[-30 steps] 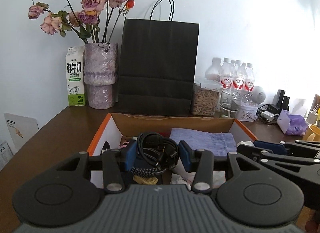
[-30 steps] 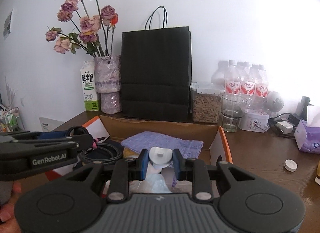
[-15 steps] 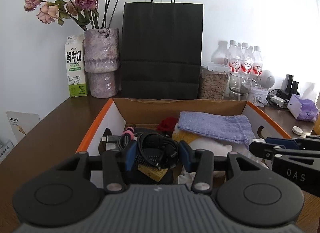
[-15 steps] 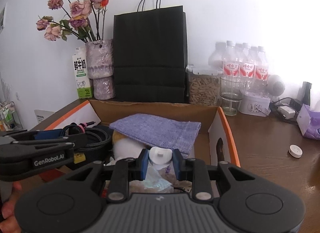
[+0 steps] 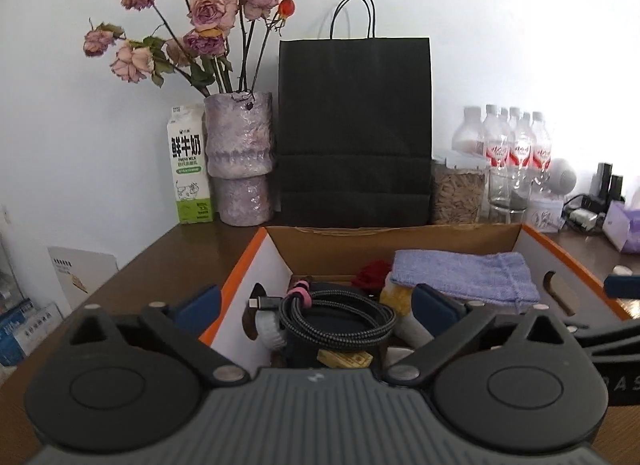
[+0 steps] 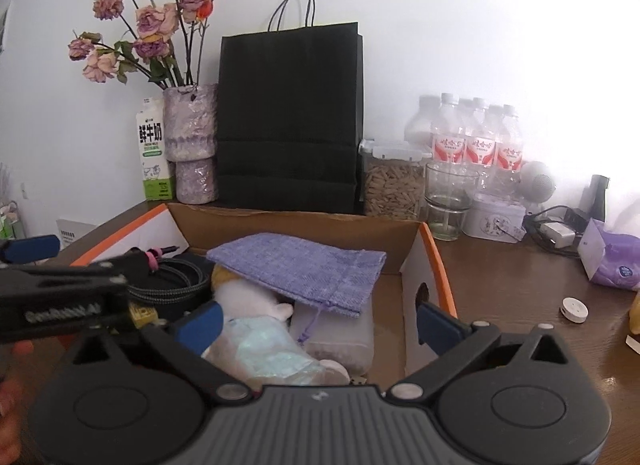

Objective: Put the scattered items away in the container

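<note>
With both jaws opening, left hand-held gripper (image 5: 316, 307) off the light, floppy cable coil (image 5: 336, 319), right hand-held gripper (image 6: 318, 319) empty over the box (image 6: 434, 261), regrip the coil's bundled strands at the pink tie.

Two close wrist views over the cardboard box (image 5: 400, 231) toward the wall (box shared, side by side)

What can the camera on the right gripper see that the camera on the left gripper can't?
Only the right view shows the small white round disc on the table and the plastic-wrapped pack in the box. Only the left view shows something red beside the purple pouch. Both show the cardboard box, coiled cable, black bag and flowers.
</note>
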`<action>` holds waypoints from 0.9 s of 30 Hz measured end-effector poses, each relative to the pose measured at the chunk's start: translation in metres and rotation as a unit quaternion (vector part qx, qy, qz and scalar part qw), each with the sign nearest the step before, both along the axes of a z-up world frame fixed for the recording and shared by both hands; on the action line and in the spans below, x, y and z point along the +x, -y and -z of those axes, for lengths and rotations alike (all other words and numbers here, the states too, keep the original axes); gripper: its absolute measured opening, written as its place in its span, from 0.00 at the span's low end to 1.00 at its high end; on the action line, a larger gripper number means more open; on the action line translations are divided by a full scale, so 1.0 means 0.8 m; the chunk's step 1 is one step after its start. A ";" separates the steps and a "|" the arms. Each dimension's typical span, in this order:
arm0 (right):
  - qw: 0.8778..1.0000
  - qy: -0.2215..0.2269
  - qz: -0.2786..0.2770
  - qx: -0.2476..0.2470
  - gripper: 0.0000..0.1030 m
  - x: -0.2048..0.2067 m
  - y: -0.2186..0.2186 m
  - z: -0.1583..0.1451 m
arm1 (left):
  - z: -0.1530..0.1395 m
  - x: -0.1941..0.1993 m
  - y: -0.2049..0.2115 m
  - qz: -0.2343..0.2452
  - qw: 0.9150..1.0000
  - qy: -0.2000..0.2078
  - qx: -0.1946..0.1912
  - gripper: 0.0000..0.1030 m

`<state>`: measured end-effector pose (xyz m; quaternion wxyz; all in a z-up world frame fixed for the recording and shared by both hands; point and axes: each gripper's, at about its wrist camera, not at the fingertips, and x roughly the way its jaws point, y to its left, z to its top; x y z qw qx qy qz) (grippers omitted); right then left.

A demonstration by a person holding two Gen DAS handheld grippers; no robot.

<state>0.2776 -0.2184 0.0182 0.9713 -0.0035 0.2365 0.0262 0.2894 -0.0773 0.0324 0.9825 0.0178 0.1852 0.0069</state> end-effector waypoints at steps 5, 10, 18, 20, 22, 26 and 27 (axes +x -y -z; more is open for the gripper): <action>1.000 0.002 0.002 0.002 1.00 -0.002 0.001 -0.002 | -0.003 0.000 -0.004 -0.004 1.000 -0.006 -0.009 1.00; 1.000 0.002 -0.001 0.005 1.00 -0.008 -0.001 -0.013 | -0.010 -0.003 -0.002 -0.002 1.000 -0.014 -0.004 1.00; 1.000 0.017 -0.006 0.003 1.00 -0.047 -0.003 -0.048 | -0.035 -0.040 -0.005 0.022 1.000 -0.018 0.003 1.00; 1.000 0.022 -0.006 0.004 1.00 -0.063 -0.004 -0.056 | -0.043 -0.058 -0.008 0.028 0.999 -0.019 0.000 1.00; 1.000 0.025 -0.005 0.006 1.00 -0.080 -0.003 -0.063 | -0.050 -0.076 -0.010 0.035 0.999 -0.020 0.000 1.00; 1.000 0.030 -0.003 0.009 1.00 -0.121 -0.004 -0.075 | -0.063 -0.118 -0.016 0.045 0.999 -0.017 -0.003 1.00; 0.999 0.030 -0.004 0.011 1.00 -0.132 -0.004 -0.076 | -0.065 -0.131 -0.018 0.048 0.999 -0.017 -0.003 1.00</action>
